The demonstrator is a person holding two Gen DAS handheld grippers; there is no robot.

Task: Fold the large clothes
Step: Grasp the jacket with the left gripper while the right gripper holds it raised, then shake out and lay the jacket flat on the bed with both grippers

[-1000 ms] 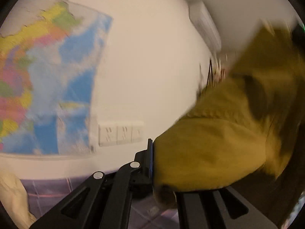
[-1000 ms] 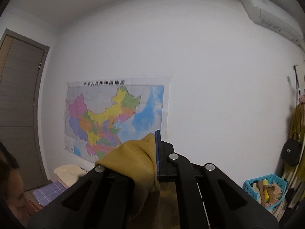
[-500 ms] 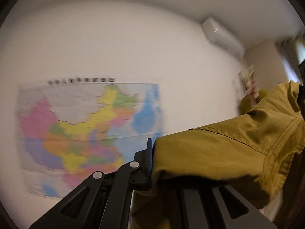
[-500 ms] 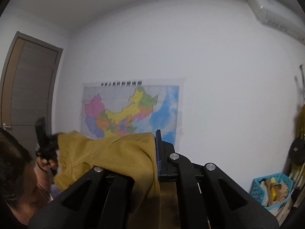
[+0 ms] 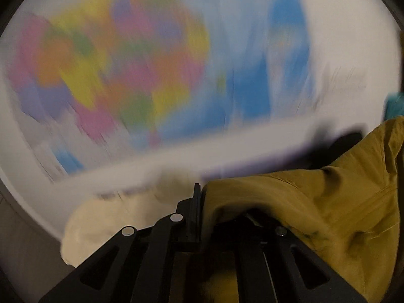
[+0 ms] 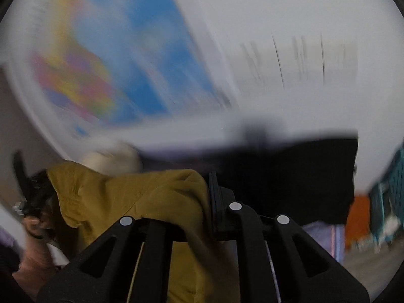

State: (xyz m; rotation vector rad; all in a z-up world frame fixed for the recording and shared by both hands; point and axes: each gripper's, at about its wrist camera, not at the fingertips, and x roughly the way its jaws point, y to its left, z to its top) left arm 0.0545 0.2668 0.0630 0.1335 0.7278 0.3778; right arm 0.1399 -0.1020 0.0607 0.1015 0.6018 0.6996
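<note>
both views heavily blurred. left gripper [image 5: 202,202] pinched tight on a fold of the mustard garment [image 5: 315,207], matte woven cloth with stitched seams, draping right. right gripper [image 6: 208,189] clamped on its other end. only the right view shows the hand [image 6: 35,224] and a dark slab [image 6: 290,176]; wall map [image 5: 151,63] smeared.

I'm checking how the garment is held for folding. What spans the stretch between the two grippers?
In the right wrist view, the mustard-yellow cloth garment spans from the right gripper to the left gripper, which pinches its far end.
</note>
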